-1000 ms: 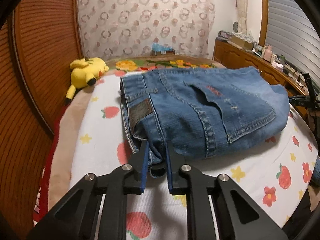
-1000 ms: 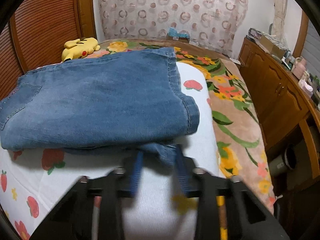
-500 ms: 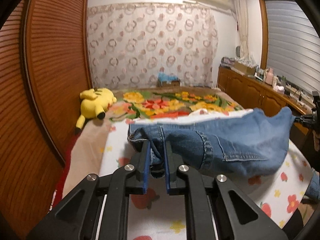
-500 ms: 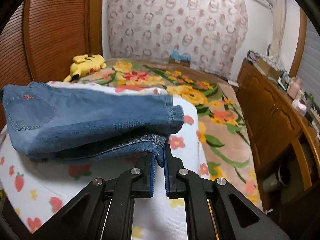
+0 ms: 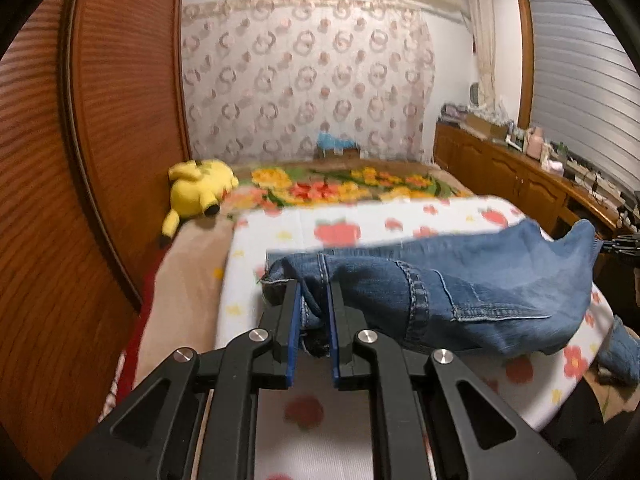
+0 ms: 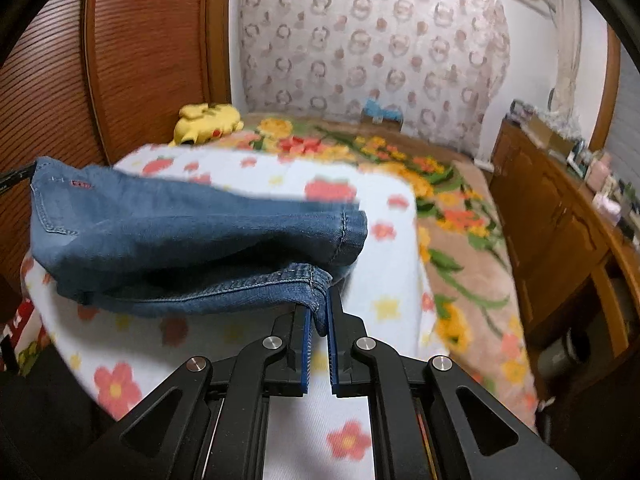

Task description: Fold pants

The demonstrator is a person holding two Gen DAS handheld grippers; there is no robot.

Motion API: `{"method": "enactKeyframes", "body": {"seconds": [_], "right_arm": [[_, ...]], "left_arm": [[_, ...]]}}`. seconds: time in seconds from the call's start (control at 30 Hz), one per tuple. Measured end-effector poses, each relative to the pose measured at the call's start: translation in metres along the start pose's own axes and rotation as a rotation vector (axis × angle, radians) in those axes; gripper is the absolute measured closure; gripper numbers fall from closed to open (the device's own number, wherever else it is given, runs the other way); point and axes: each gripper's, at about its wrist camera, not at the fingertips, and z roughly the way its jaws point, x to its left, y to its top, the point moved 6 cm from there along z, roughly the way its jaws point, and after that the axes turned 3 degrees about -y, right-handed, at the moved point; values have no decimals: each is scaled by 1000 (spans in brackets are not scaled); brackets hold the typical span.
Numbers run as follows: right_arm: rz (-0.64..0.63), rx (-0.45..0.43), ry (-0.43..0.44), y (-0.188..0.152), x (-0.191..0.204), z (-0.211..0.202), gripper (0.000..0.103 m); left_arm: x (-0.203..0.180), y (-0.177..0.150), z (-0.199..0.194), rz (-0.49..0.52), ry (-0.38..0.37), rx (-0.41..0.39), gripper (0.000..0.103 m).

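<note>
Denim bunches between the pressed-together pads of both the left gripper (image 5: 313, 306) and the right gripper (image 6: 319, 312), so the folded pants (image 6: 192, 240), hanging just above the strawberry-print blanket (image 6: 384, 292), should travel level, both pinches firm, edges stacked.

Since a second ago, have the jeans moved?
Yes. The jeans, clamped in both grippers, have been lifted off the blanket and pulled toward the camera; more of the blanket now shows beyond them, toward the yellow plush.
</note>
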Motion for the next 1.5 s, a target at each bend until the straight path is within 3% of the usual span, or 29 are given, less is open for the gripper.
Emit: {"method": "enactKeyframes", "body": {"seconds": [0.2,0.37,0.47,0.53,0.8,1.03,1.23,1.5], "right_arm": [[72,61,28,-49,-5,26,97],[108,56,45,-56,-9,33,96],[109,46,42,-52,-10,34,95],[108,43,38,-51,-12,31,92],[104,14,11,-36,-5,9,85],[134,-46,6,-30,5,-7,56],[208,-68,30,-36,7,5,55],[258,-26,8,-45,2,32,54]], "left_arm": [[-2,-35,5,-9,5,82,89],[-1,-43,0,-14,14,104,81],[-5,-40,-5,-3,12,87,69],[-7,-37,-9,-1,8,75,53],[-34,-25,-11,7,-79,26,23],[-83,-24,18,14,-178,49,23],[-130,-24,36,50,-254,66,23],[-163,-40,64,76,-289,144,23]]}}
